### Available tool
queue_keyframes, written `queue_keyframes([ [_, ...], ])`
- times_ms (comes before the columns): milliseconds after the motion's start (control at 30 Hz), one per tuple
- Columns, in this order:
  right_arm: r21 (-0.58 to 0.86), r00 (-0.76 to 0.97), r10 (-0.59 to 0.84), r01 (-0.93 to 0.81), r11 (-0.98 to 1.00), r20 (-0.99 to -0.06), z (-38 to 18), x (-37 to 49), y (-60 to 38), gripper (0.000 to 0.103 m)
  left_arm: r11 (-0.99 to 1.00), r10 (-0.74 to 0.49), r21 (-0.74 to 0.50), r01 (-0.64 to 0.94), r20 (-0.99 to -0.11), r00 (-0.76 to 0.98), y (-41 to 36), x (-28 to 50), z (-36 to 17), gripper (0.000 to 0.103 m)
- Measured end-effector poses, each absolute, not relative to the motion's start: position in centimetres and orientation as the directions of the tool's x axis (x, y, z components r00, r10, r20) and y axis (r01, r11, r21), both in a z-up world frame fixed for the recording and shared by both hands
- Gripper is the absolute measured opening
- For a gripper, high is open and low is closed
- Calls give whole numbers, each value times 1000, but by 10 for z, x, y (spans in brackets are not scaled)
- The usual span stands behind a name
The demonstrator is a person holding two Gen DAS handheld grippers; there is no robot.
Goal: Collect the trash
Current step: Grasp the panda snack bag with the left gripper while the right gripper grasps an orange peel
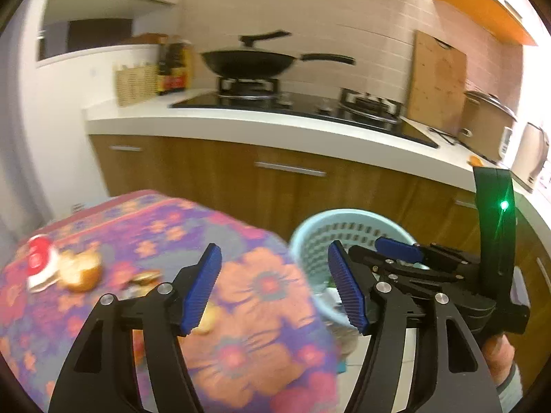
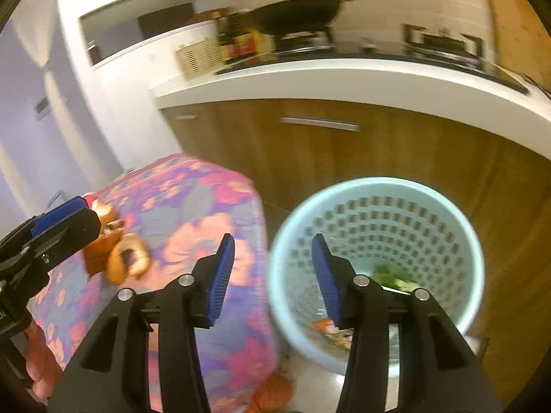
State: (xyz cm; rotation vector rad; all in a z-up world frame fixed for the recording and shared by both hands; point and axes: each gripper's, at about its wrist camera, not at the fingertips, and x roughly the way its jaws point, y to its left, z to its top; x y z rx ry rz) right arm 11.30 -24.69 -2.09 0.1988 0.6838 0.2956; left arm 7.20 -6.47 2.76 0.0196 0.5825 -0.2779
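Your left tongs [image 1: 273,284] and right tongs [image 2: 272,275] were both spread apart, holding nothing. Some scraps already lay inside the basket [image 2: 477,258]; peels [image 1: 81,270] and a red wrapper [image 1: 39,261] remained on the desk [image 1: 261,354] beside the basket.

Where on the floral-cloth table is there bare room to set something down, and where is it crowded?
Bare cloth spans the floral-cloth table's near and right part, up to the edge by the pale blue plastic basket. Crowded: far-left corner, with orange peels and red-white wrapper.
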Motion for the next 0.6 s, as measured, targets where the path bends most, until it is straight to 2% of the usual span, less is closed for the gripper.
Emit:
queue_keyframes([
  [133, 255, 718, 380, -282, 925, -583, -17, 112, -205, 46, 977, -208, -79, 197, -540, 816, -20, 56, 25, 63],
  [300, 250, 688, 448, -374, 893, -571, -16, 116, -157, 46, 977, -211, -116, 177, -561, 800, 27, 50, 16, 63],
  [467, 267, 657, 488, -414, 870, -574, -21, 126, -124, 46, 968, -249, -134, 211, -601, 759, 48, 55, 4, 63],
  [600, 293, 637, 509, -419, 859, -579, -24, 138, -113, 46, 964, -250, -98, 246, -646, 721, 47, 65, -12, 61],
])
